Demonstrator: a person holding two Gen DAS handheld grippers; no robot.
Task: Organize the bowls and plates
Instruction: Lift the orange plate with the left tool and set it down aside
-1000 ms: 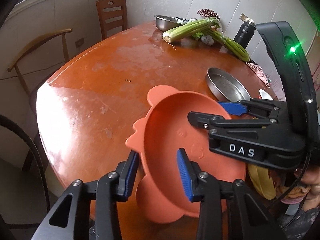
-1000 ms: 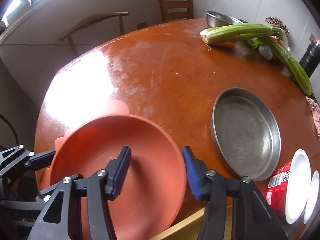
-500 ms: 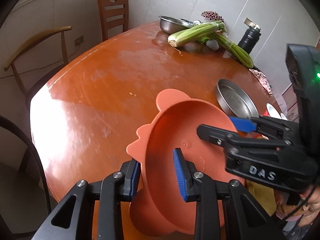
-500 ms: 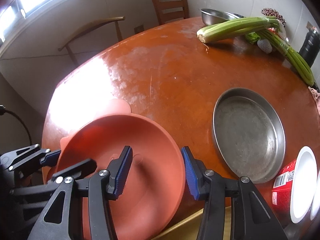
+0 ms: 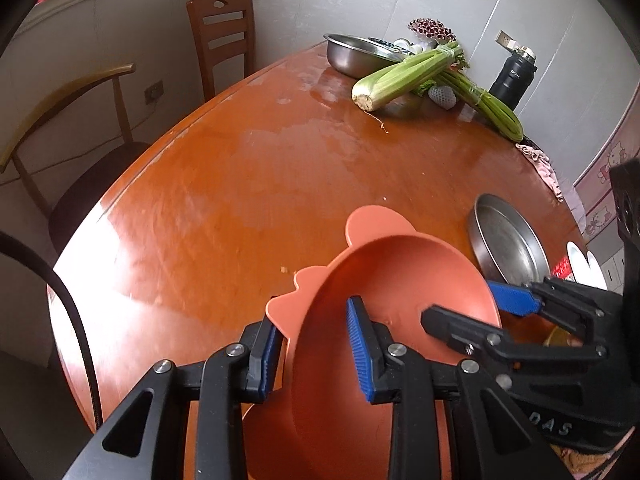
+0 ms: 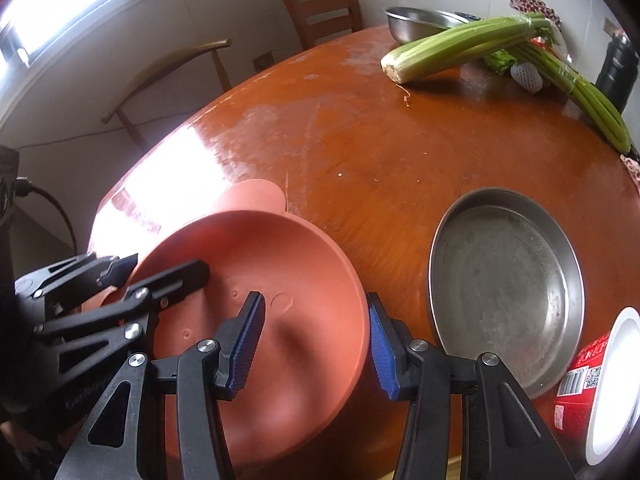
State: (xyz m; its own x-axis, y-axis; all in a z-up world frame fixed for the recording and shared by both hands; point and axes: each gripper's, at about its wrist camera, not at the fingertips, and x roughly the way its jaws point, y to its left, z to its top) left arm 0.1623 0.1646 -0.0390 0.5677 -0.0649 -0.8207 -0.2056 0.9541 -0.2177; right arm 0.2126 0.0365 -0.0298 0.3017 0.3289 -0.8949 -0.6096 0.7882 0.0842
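Both clamped on orange bowl (image 5: 400,280): left gripper (image 5: 312,354), right gripper (image 6: 316,344); beside metal pan (image 6: 508,280); red cup (image 6: 580,380) only rightward.

Bowl (image 6: 256,280) left of pan (image 6: 506,312), on table (image 6: 360,148).

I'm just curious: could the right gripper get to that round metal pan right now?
Probably not yet: the right gripper is shut on the orange bowl. The metal pan lies bare beside it, unblocked.
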